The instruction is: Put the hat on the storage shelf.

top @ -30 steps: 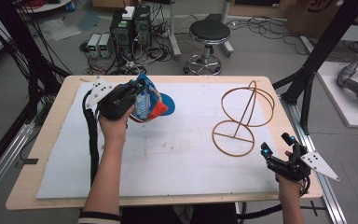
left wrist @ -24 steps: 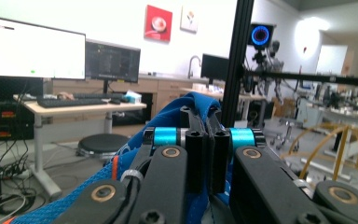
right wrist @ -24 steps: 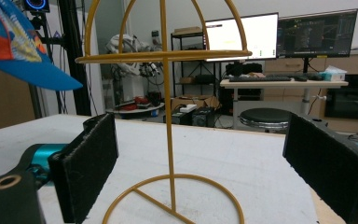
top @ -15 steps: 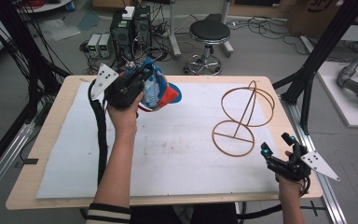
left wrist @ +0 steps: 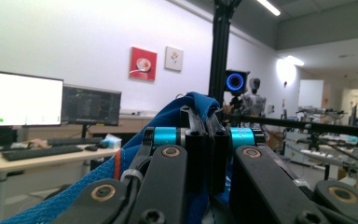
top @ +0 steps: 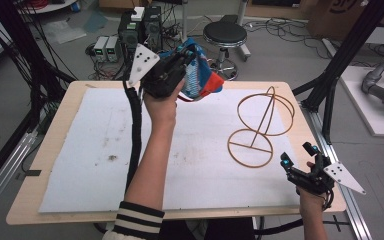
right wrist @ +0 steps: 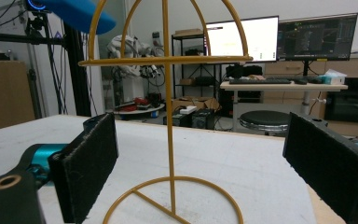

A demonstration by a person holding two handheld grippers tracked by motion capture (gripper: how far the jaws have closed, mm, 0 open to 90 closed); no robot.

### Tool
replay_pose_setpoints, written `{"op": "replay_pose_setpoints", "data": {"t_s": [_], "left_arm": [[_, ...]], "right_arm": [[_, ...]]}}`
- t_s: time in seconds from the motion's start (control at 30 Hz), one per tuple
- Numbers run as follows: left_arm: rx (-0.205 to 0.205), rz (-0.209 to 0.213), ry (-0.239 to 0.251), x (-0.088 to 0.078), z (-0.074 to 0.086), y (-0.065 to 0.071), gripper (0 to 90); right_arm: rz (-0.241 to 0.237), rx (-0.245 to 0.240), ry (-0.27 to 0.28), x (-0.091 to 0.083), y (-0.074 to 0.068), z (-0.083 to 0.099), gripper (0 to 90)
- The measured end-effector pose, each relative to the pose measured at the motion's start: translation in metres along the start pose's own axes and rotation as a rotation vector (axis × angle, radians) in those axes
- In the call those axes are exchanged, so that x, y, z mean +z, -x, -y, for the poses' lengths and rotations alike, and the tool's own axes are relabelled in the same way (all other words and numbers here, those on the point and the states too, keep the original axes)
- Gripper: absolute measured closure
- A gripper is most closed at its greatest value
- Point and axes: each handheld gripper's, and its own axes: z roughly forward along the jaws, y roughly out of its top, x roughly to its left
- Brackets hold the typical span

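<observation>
Work in hand: I read this as hanging the blue mesh cap [top: 200, 80] on the yellow wire hat stand [top: 260, 127].
Left hand-held gripper [top: 182, 62]: jaws pinched tight on the cap's blue fabric; in the left gripper view the cloth bunches between and around the closed pads [left wrist: 209, 140].
Cap position: lifted clear of the bench [top: 55, 150], held in the air over its far edge, left of the stand and well apart from it. It is blue with an orange-red part and a patterned white panel.
Right hand-held gripper [top: 297, 160]: jaws wide and empty, low by the bench's near right corner, aimed at the stand; in the right gripper view the stand's upright rod [right wrist: 168, 116] rises between the two pads without touching either.
Stand: upright on the white mat [top: 80, 150], ring base flat, dome frame bare.
Done so far: I'd say the pickup is complete.
Left to do: carry the cap across to the stand, lower it over the dome, release. The right side looks ready to steady the stand if needed.
</observation>
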Motion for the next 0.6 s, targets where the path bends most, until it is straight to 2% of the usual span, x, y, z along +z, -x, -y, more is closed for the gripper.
{"op": "replay_pose_setpoints", "data": {"t_s": [0.07,0.2,0.33,0.5,0.6], "left_arm": [[0.005,0.004,0.003,0.008,-0.001,0.007,88.5],[0.007,0.04,0.018,0.022,-0.001,0.019,88.5],[0.003,0.049,0.027,0.034,-0.002,0.029,88.5],[-0.01,0.056,0.028,0.047,0.0,0.041,88.5],[-0.028,0.069,0.049,0.055,0.003,0.051,88.5]], "right_arm": [[-0.002,-0.002,0.0,0.0,0.0,0.0,10.0],[-0.003,-0.001,0.001,0.0,0.0,0.0,10.0],[-0.001,0.002,0.007,0.0,0.0,0.0,10.0],[-0.007,-0.012,0.009,0.001,0.0,0.0,10.0],[0.0,-0.003,0.005,0.0,-0.001,0.0,10.0]]}}
